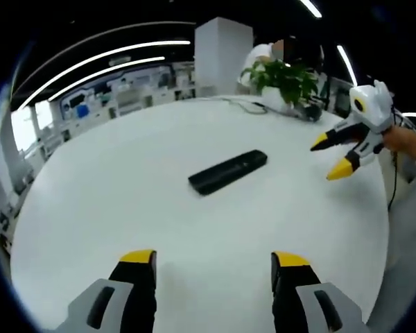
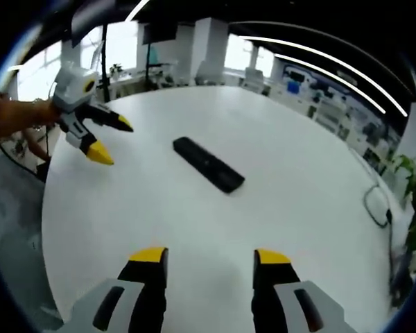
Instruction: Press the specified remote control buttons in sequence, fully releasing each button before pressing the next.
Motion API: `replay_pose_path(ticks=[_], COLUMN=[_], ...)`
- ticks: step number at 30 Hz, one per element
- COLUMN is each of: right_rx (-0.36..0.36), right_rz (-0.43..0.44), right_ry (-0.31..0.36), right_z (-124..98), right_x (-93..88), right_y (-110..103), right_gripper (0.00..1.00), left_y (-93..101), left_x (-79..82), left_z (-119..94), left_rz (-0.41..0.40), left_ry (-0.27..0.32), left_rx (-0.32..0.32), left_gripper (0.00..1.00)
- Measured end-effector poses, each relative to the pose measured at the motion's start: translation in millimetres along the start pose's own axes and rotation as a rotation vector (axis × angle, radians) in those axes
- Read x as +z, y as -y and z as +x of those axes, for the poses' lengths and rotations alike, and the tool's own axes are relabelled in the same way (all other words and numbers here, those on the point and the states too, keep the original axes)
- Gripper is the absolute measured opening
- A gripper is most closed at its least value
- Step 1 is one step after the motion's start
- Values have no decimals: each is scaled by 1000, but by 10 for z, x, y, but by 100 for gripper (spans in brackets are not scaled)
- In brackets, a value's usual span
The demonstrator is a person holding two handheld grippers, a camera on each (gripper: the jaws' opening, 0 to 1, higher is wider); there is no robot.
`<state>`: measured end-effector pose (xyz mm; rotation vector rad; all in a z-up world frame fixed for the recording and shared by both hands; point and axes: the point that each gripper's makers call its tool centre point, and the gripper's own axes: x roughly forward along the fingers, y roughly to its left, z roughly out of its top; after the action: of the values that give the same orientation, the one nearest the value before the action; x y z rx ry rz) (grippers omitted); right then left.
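A black remote control (image 1: 228, 171) lies flat near the middle of the round white table (image 1: 125, 180); it also lies ahead in the right gripper view (image 2: 209, 164). My left gripper (image 1: 215, 260) hovers over the table short of the remote, open and empty. It appears from the left in the right gripper view (image 2: 115, 141), open, held by a hand. My right gripper (image 2: 211, 257) is open and empty above the table. It enters the left gripper view at the right (image 1: 332, 157), open, to the right of the remote and apart from it.
A potted green plant (image 1: 286, 78) stands at the table's far edge beside a dark cable (image 1: 246, 105). The cable (image 2: 378, 205) lies on the table (image 2: 298, 152) at the right. A person sits behind the plant. Desks and shelves fill the room beyond.
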<state>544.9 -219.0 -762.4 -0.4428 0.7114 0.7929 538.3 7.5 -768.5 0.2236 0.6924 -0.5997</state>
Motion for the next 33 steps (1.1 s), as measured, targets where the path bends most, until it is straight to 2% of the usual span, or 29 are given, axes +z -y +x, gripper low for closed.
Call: replay_pose_path(ticks=[21, 33], right_rx=[24, 74], right_rz=[-6, -60], right_ry=[25, 37], right_z=[289, 424], right_x=[182, 258], right_y=[240, 337], right_gripper=[45, 45], left_y=[-120, -241], left_x=[136, 196], left_z=[247, 379], left_rz=[64, 84], left_ry=[-5, -17], left_rx=[-34, -58], left_gripper=[66, 66])
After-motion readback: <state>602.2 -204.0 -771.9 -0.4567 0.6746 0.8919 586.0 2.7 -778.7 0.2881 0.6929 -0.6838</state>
